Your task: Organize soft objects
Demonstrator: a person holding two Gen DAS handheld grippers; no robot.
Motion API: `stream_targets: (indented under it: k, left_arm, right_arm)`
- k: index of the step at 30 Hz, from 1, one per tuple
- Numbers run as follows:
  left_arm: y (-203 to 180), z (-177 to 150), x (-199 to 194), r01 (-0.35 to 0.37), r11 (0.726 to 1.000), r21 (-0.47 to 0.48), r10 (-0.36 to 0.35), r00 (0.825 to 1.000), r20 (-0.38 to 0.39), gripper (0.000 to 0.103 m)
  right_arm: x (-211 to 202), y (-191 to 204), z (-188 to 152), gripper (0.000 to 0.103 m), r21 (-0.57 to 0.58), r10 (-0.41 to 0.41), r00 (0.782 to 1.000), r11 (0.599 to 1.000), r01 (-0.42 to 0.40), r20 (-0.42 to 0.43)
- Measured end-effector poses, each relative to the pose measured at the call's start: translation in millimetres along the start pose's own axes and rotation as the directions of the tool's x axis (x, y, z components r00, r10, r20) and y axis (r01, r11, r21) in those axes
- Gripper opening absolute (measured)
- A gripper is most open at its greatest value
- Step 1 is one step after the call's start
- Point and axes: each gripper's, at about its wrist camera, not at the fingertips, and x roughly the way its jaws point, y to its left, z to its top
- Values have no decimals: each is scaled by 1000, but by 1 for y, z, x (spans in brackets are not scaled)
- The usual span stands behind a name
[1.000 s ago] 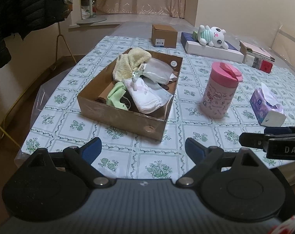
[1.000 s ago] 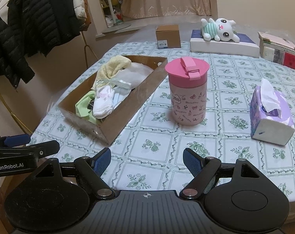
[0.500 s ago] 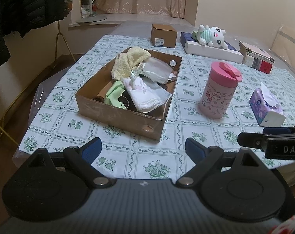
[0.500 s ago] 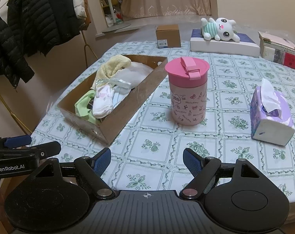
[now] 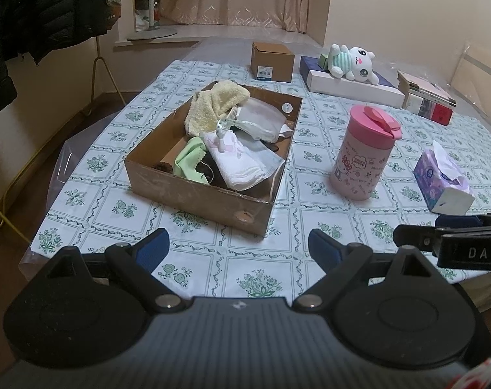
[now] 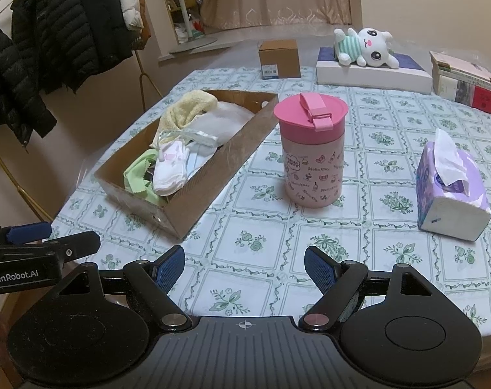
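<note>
A: Where are the soft things?

B: Mostly in the open cardboard box (image 5: 209,191), left of centre in the left wrist view. A cream towel (image 5: 213,103) is draped over its far left corner, a green cloth (image 5: 188,160) lies near the front beside a folded white cloth (image 5: 237,162), and a clear plastic pouch (image 5: 261,123) sits toward the back.

A: Anything soft outside it?

B: A white plush toy (image 6: 368,47) in a striped top lies on a flat white box (image 6: 371,77) at the upper right of the right wrist view — well apart from the cardboard box.

A: And the grippers?

B: Both at the bottom of their frames, above the near edge of the desk (image 5: 261,269). The left gripper (image 5: 239,246) has its blue-padded fingers (image 5: 153,248) spread wide with nothing between them. The right gripper (image 6: 243,264) is the same — wide, holding nothing.

A: What else is on the desk?

B: A pink lidded cup (image 6: 311,149) stands upright in the middle of the right wrist view, just right of the cardboard box. A purple tissue pack (image 6: 449,188) lies at the right, a sheet sticking up. A small brown carton (image 6: 279,58) sits at the far end, and stacked books (image 6: 465,84) at the upper right.
</note>
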Motion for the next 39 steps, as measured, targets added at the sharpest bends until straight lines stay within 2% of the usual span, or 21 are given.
stream_targets:
  k: [39]
  left_arm:
    - [0, -1, -2, 2, 1000, -5, -2, 1000, 5, 92]
  right_arm:
    - [2, -1, -5, 81, 5, 1, 1000, 1000, -1, -6]
